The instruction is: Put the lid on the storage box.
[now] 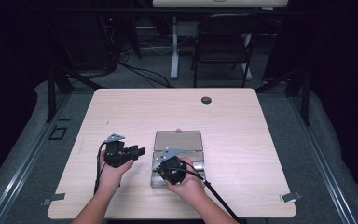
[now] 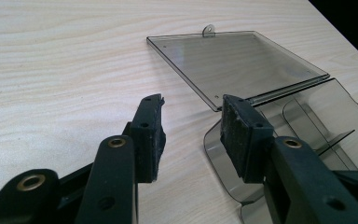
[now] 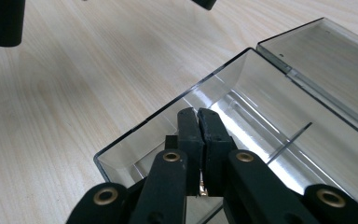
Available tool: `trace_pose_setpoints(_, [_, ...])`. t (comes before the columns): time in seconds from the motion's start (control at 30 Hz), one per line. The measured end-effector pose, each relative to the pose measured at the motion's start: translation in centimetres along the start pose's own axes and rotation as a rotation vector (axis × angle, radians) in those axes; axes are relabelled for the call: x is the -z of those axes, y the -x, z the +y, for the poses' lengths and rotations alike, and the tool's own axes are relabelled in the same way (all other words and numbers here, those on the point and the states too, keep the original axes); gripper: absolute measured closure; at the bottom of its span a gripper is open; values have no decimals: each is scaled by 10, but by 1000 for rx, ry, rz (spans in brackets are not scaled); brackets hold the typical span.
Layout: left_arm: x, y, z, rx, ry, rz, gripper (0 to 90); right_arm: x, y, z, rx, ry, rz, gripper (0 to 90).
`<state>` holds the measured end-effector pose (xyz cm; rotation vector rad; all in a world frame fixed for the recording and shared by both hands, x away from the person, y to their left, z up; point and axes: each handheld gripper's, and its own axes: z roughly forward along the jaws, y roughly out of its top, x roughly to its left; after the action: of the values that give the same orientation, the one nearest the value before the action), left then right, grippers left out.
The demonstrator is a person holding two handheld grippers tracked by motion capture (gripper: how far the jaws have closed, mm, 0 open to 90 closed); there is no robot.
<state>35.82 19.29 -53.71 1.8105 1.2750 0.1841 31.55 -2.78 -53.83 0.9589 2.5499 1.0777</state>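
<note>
Both my tools worked at the open clear box near the front of the bench.

The pale wood bench (image 1: 121,112) lay broad and bare to the far side, right and left of the box, with plenty of room to swing either hand. The clear box (image 1: 196,161) sat just in front of me, its lid (image 2: 233,60) folded flat on the wood on the far side, its near wall close to the bench's front edge. My left tool (image 2: 191,133) hovered beside the box's left corner, jaws partly apart with nothing between them. My right tool (image 3: 198,128) pointed down over the tray's near corner, jaws pressed together; a small brass-coloured bit showed low between them, too small for me to tell.
</note>
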Motion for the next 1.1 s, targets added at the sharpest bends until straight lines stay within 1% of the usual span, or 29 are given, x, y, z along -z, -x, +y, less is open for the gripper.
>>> trace_pose_setpoints(0.53, [0,0,0,-1,0,0,587,-13,-4,-4,9,-29,3,884])
trace_pose_setpoints(1.1, [0,0,0,0,0,-2,585,-16,-5,-6,14,-46,11,883])
